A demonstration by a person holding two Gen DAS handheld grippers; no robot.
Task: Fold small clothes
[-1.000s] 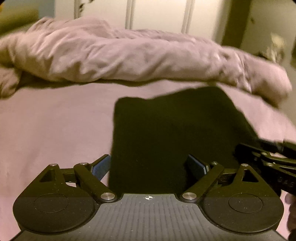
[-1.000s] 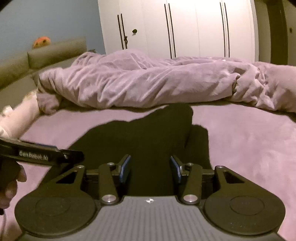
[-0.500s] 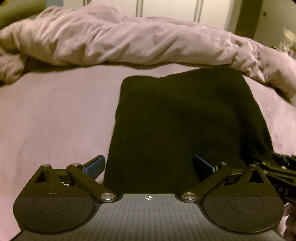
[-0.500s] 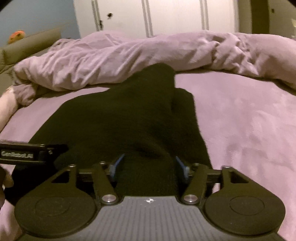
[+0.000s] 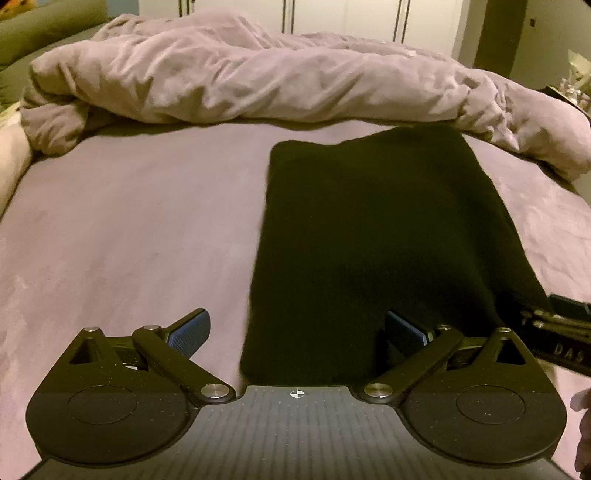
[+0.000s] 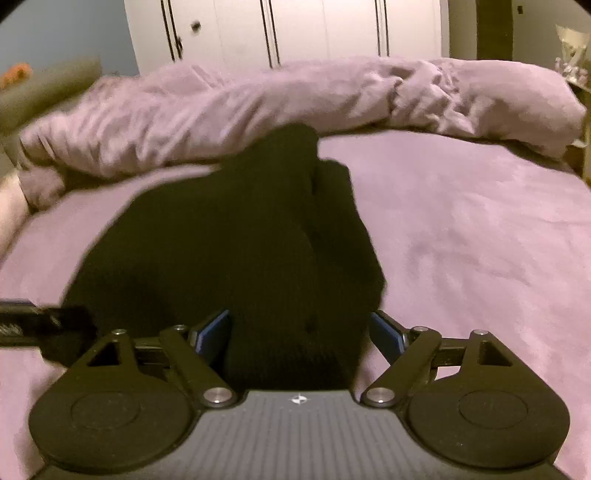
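A black garment (image 5: 373, 236) lies folded flat on the purple bed sheet (image 5: 140, 229). My left gripper (image 5: 297, 328) stands wide open over its near left corner; the left finger is over bare sheet and the right one over the cloth. In the right wrist view the black garment (image 6: 236, 251) runs away from me in a thick fold. My right gripper (image 6: 300, 332) straddles its near end, its jaws opening, and the pads do not press the cloth. Each gripper shows at the edge of the other's view: the right gripper (image 5: 557, 332) and the left gripper (image 6: 40, 325).
A crumpled purple duvet (image 5: 258, 74) is heaped across the far side of the bed, just behind the garment. White wardrobe doors (image 6: 295, 29) stand beyond it. A green sofa (image 5: 44, 22) is at the far left. A hand (image 5: 581, 424) shows at the right edge.
The right gripper's jaws have spread apart from the near end of the garment. The left jaws opened a little wider. The left view has shifted left, so the garment sits further right.
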